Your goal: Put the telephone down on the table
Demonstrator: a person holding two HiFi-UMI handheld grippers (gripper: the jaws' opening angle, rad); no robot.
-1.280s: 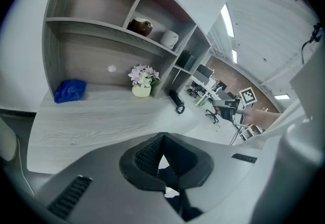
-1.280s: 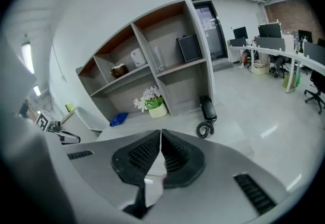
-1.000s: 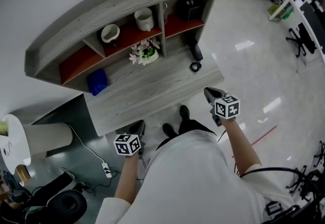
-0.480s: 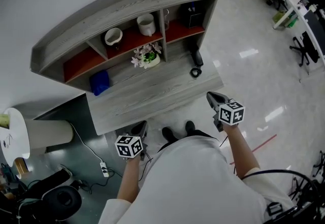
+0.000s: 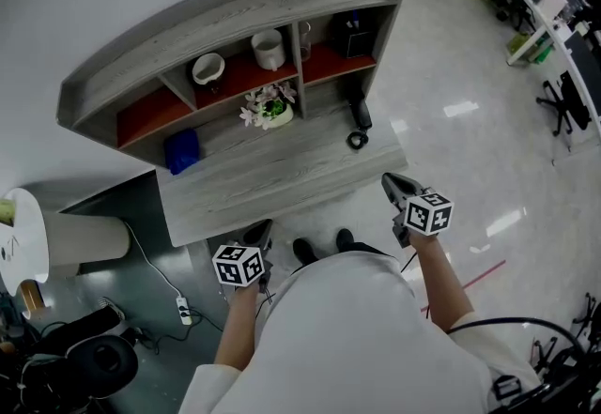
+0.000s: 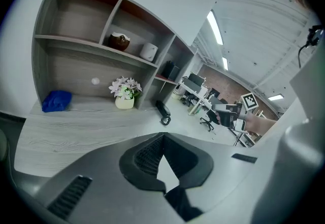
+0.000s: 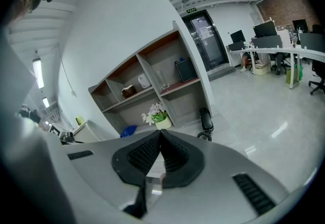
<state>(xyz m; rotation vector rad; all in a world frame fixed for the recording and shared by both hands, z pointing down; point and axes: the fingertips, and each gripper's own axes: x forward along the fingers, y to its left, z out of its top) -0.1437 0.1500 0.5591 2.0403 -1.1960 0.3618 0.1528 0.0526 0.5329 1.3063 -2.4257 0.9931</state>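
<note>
L gripper (image 6: 163,135) fills the near bottom of the frame, jaws together at the tips, nothing btwn them. Beyond it is a grey wood table (image 6: 71,129) w/ a shelf unit (image 6: 76,50) along its far side. On the table: blue cloth (image 6: 56,100) far left, flower pot (image 6: 124,96) mid, black telephone (image 6: 162,109) lying at the right end. A brown bowl (image 6: 118,41) & a white cup (image 6: 148,51) share one upper compartment, apart. Further right, R gripper (image 6: 223,113) w/ its marker cube, well apart from the table, office desks behind.
</note>
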